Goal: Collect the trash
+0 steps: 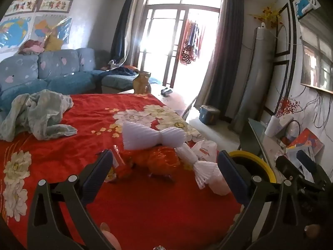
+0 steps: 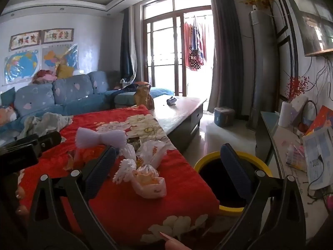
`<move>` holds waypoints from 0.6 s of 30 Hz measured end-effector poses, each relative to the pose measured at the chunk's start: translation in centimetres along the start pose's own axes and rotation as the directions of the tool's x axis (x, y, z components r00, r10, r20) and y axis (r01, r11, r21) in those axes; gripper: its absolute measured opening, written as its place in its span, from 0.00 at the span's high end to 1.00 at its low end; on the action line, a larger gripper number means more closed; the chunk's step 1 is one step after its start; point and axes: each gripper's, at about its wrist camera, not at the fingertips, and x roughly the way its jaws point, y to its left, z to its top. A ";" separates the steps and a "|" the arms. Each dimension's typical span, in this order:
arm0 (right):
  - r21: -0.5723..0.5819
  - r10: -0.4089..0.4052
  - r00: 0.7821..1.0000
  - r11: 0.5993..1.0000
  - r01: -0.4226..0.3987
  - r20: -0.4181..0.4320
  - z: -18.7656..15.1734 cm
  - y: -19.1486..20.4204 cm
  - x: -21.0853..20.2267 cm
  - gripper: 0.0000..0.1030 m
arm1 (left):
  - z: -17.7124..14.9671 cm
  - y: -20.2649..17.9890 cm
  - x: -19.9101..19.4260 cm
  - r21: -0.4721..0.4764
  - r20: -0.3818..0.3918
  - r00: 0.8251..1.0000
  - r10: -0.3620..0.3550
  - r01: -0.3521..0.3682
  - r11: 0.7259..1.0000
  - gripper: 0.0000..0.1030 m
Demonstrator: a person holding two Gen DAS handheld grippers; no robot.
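Trash lies on a red flowered cloth (image 1: 135, 204) over a table: a white foam net (image 1: 153, 134), an orange crinkled wrapper (image 1: 160, 160), a smaller twisted foam net (image 1: 197, 164) and white plastic bags (image 2: 150, 152). A pale bag with food scraps (image 2: 149, 182) lies nearest the right gripper. A yellow-rimmed bin (image 2: 226, 179) stands off the table's right edge. My left gripper (image 1: 164, 168) is open and empty just before the orange wrapper. My right gripper (image 2: 168, 166) is open and empty, over the table edge and bin.
A crumpled grey-green cloth (image 1: 39, 114) lies at the table's far left. A blue sofa (image 1: 52, 68) stands behind. A brown paper bag (image 1: 142, 83) stands at the cloth's far end. A cluttered sideboard (image 2: 295, 145) runs along the right wall.
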 end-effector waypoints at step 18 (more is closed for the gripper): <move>-0.013 -0.001 1.000 1.000 0.001 -0.003 0.1 0.4 -0.1 0.10 | 0.1 -0.2 0.3 -0.005 -0.017 1.000 0.005 -0.005 1.000 0.06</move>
